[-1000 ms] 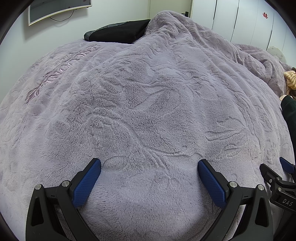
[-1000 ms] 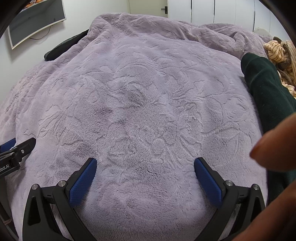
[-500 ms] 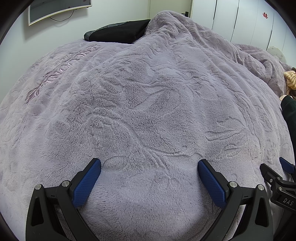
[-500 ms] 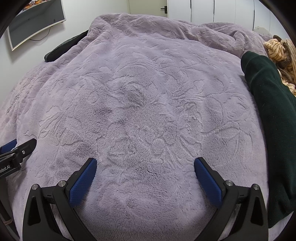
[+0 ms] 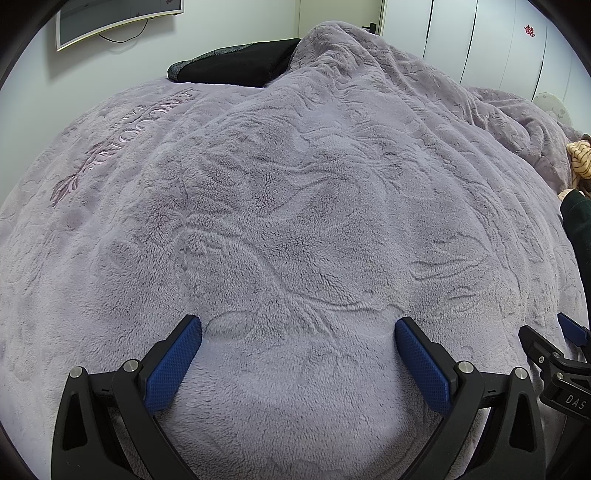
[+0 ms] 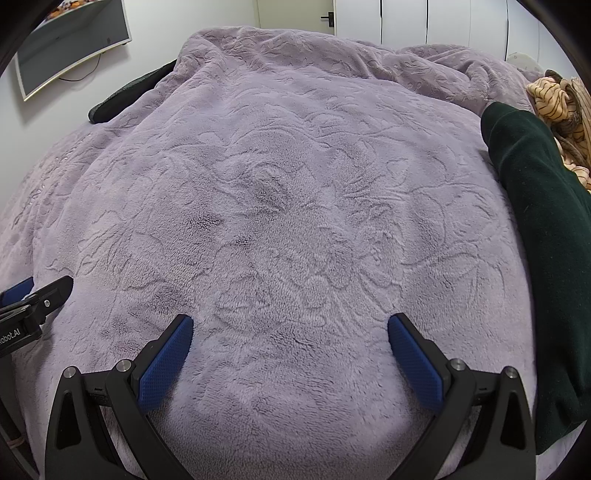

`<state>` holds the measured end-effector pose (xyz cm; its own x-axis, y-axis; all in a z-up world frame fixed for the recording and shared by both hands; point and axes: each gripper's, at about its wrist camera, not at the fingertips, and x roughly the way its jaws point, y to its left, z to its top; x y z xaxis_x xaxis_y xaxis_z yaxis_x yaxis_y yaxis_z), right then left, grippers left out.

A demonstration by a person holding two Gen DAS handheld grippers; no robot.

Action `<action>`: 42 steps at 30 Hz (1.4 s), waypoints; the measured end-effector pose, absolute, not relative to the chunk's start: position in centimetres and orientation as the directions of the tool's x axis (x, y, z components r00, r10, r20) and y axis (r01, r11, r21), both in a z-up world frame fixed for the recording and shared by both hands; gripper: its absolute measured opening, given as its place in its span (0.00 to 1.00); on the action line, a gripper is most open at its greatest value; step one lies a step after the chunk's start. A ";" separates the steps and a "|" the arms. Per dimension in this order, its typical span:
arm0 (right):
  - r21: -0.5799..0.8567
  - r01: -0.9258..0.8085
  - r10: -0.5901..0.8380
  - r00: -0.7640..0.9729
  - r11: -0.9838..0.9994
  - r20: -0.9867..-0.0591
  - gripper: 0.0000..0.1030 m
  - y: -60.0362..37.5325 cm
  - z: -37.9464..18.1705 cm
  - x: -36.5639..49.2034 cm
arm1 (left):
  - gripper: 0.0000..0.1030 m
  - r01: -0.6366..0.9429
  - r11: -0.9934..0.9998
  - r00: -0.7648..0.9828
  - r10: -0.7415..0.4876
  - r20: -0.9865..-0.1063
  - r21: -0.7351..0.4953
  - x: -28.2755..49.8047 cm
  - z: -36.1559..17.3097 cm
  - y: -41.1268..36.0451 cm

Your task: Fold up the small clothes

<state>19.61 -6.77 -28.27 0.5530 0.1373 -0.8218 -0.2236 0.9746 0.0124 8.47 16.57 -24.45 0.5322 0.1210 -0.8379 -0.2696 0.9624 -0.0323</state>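
wall screen point(image 5: 118, 16): far left, mounted on the wall, no part in the task.
black pillow point(image 5: 236, 68): far left of the bed, half under the blanket's turned-up edge.
blanket point(image 5: 295, 206): lilac plush with embossed flowers, covers the whole bed; its middle, the work area, has no garment on it.
left gripper point(image 5: 298, 354): low over the near blanket, blue pads spread wide, nothing between them.
right gripper point(image 6: 290, 352): same pose just to the right of the left one, fingers released, empty; its tip also shows at the right edge of the left wrist view.
dark green garment point(image 6: 543, 229): right side of the bed, a long sleeve-like piece running near to far; lies flat, cannot tell if folded.
tan striped clothes point(image 6: 561, 110): crumpled heap at far right, touching the far end of the green garment.
wardrobe doors point(image 5: 498, 40): white, far right behind the bed.
progress: looks like the very start, or a gap between items. No folded piece visible anywhere.
left to do: fetch a garment from the right, spread it on the middle of the blanket, fold it, then the rest of the heap.
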 end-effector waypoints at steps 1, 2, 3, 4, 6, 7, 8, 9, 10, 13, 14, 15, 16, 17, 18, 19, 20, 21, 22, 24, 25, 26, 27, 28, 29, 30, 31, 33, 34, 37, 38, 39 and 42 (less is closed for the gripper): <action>0.012 -0.224 0.137 0.553 0.975 -0.822 1.00 -6.8 -28.3 19.6 | 1.00 -0.270 0.962 0.533 0.120 -0.838 -0.033 8.5 -24.4 16.6; 0.012 -0.224 0.137 0.553 0.975 -0.822 1.00 -6.8 -28.3 19.6 | 1.00 -0.270 0.962 0.533 0.119 -0.838 -0.035 8.2 -24.4 16.6; 0.012 -0.224 0.137 0.553 0.975 -0.822 1.00 -6.8 -28.3 19.6 | 1.00 -0.270 0.962 0.533 0.119 -0.838 -0.036 8.1 -24.4 16.7; 0.013 -0.223 0.137 0.553 0.975 -0.822 1.00 -6.8 -28.3 19.6 | 1.00 -0.270 0.962 0.533 0.118 -0.838 -0.037 8.1 -24.4 16.7; 0.012 -0.224 0.137 0.553 0.975 -0.822 1.00 -6.8 -28.3 19.6 | 1.00 -0.270 0.962 0.534 0.117 -0.837 -0.039 8.0 -24.3 16.7; 0.012 -0.224 0.137 0.553 0.975 -0.822 1.00 -6.8 -28.3 19.6 | 1.00 -0.271 0.962 0.533 0.117 -0.838 -0.038 8.0 -24.3 16.8; 0.012 -0.224 0.137 0.553 0.975 -0.822 1.00 -6.8 -28.3 19.6 | 1.00 -0.271 0.962 0.528 0.114 -0.841 -0.040 8.0 -24.4 16.8; 0.012 -0.223 0.137 0.553 0.975 -0.822 1.00 -6.8 -28.3 19.6 | 1.00 -0.272 0.961 0.525 0.108 -0.844 -0.046 8.0 -24.5 16.9; 0.011 -0.223 0.136 0.553 0.975 -0.822 1.00 -6.8 -28.3 19.6 | 1.00 -0.272 0.961 0.525 0.104 -0.845 -0.051 8.0 -24.5 16.9; 0.014 -0.223 0.138 0.553 0.975 -0.822 1.00 -6.8 -28.3 19.6 | 1.00 -0.274 0.959 0.535 0.091 -0.840 -0.071 7.7 -24.5 17.2; 0.013 -0.223 0.137 0.553 0.975 -0.822 1.00 -6.8 -28.3 19.6 | 1.00 -0.275 0.958 0.540 0.087 -0.837 -0.078 7.5 -24.4 17.3; 0.013 -0.224 0.138 0.553 0.975 -0.822 1.00 -6.8 -28.3 19.6 | 1.00 -0.275 0.958 0.543 0.085 -0.835 -0.081 7.5 -24.3 17.3; 0.013 -0.224 0.138 0.553 0.975 -0.822 1.00 -6.8 -28.3 19.6 | 1.00 -0.275 0.958 0.544 0.085 -0.835 -0.082 7.4 -24.3 17.4; 0.013 -0.224 0.138 0.553 0.975 -0.822 1.00 -6.8 -28.3 19.6 | 1.00 -0.275 0.958 0.544 0.086 -0.835 -0.080 7.4 -24.3 17.3; 0.012 -0.224 0.137 0.553 0.975 -0.822 1.00 -6.8 -28.3 19.6 | 1.00 -0.275 0.958 0.544 0.089 -0.834 -0.077 7.4 -24.3 17.3; 0.012 -0.224 0.137 0.553 0.975 -0.822 1.00 -6.8 -28.3 19.6 | 1.00 -0.275 0.959 0.544 0.090 -0.834 -0.076 7.4 -24.3 17.3; 0.013 -0.224 0.137 0.553 0.975 -0.822 1.00 -6.8 -28.3 19.6 | 1.00 -0.275 0.959 0.544 0.090 -0.834 -0.076 7.4 -24.3 17.4; 0.013 -0.224 0.138 0.553 0.975 -0.822 1.00 -6.8 -28.3 19.6 | 1.00 -0.275 0.958 0.544 0.089 -0.834 -0.077 7.4 -24.3 17.4; 0.012 -0.224 0.137 0.553 0.975 -0.822 1.00 -6.7 -28.3 19.6 | 1.00 -0.275 0.958 0.545 0.089 -0.834 -0.077 7.4 -24.2 17.4; 0.012 -0.224 0.137 0.553 0.975 -0.822 1.00 -6.8 -28.3 19.6 | 1.00 -0.274 0.959 0.544 0.089 -0.834 -0.076 7.5 -24.3 17.4; 0.013 -0.224 0.138 0.553 0.975 -0.822 1.00 -6.8 -28.3 19.6 | 1.00 -0.274 0.959 0.545 0.089 -0.834 -0.076 7.5 -24.2 17.4; 0.012 -0.224 0.137 0.553 0.975 -0.822 1.00 -6.8 -28.3 19.6 | 1.00 -0.274 0.959 0.544 0.089 -0.834 -0.077 7.5 -24.3 17.4; 0.012 -0.224 0.137 0.553 0.975 -0.822 1.00 -6.8 -28.3 19.6 | 1.00 -0.274 0.959 0.544 0.089 -0.834 -0.077 7.5 -24.3 17.4; 0.012 -0.224 0.137 0.553 0.975 -0.822 1.00 -6.8 -28.3 19.6 | 1.00 -0.274 0.959 0.544 0.089 -0.834 -0.076 7.5 -24.3 17.4; 0.012 -0.224 0.137 0.553 0.975 -0.822 1.00 -6.8 -28.3 19.6 | 1.00 -0.274 0.959 0.543 0.090 -0.835 -0.075 7.5 -24.3 17.4; 0.012 -0.224 0.137 0.553 0.975 -0.822 1.00 -6.8 -28.3 19.6 | 1.00 -0.274 0.959 0.543 0.092 -0.835 -0.073 7.4 -24.3 17.4; 0.012 -0.224 0.137 0.553 0.975 -0.822 1.00 -6.8 -28.3 19.6 | 1.00 -0.274 0.959 0.543 0.092 -0.834 -0.072 7.4 -24.2 17.5; 0.013 -0.224 0.138 0.553 0.975 -0.822 1.00 -6.8 -28.3 19.6 | 1.00 -0.274 0.959 0.544 0.091 -0.834 -0.073 7.4 -24.3 17.5; 0.012 -0.224 0.137 0.553 0.975 -0.822 1.00 -6.8 -28.3 19.6 | 1.00 -0.274 0.959 0.543 0.091 -0.835 -0.074 7.4 -24.3 17.4; 0.012 -0.223 0.137 0.553 0.975 -0.822 1.00 -6.8 -28.3 19.6 | 1.00 -0.273 0.959 0.542 0.094 -0.835 -0.069 7.4 -24.3 17.4; 0.012 -0.223 0.137 0.553 0.975 -0.822 1.00 -6.8 -28.3 19.6 | 1.00 -0.273 0.960 0.541 0.095 -0.836 -0.068 7.5 -24.3 17.3; 0.012 -0.223 0.137 0.553 0.975 -0.822 1.00 -6.8 -28.3 19.6 | 1.00 -0.273 0.960 0.540 0.095 -0.836 -0.067 7.5 -24.3 17.3; 0.013 -0.223 0.137 0.553 0.975 -0.822 1.00 -6.8 -28.3 19.6 | 1.00 -0.272 0.960 0.542 0.099 -0.835 -0.063 7.6 -24.3 17.2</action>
